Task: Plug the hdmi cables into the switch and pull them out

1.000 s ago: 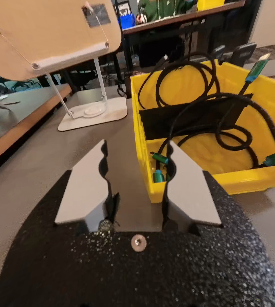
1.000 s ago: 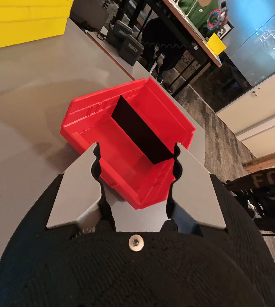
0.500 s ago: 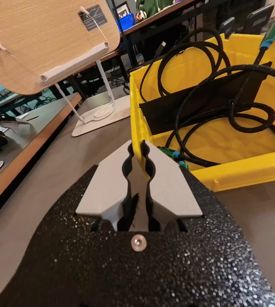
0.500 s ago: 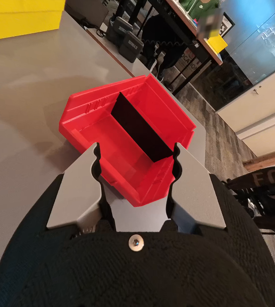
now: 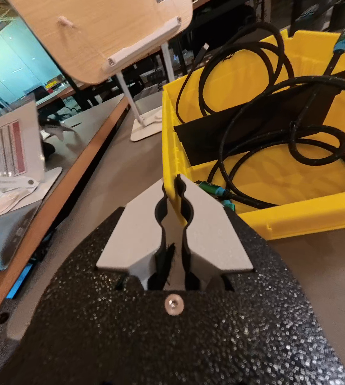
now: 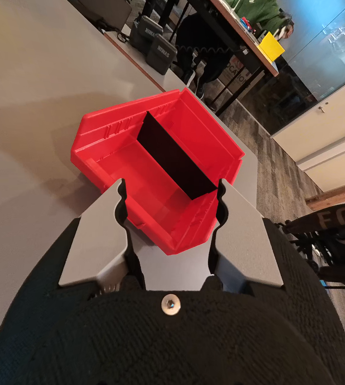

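Gripping each springy braided cable [image 5: 250, 133] by its rigid green plug [image 5: 210, 186] in the yellow bin [image 5: 305, 216] is advised; left jaws clamped on the bin's wall, right jaws apart

— What sits on the grey table [image 5: 125, 158]?
— A wooden board [image 5: 104, 31] tilted on a white stand [image 5: 144, 127], beside a yellow bin [image 5: 305, 216] with a black divider [image 5: 250, 129].
— And on the right?
— A red bin [image 6: 104, 133], black divider [image 6: 175, 158] across it, near the table edge. Beyond it stand two dark cases [image 6: 157, 45].
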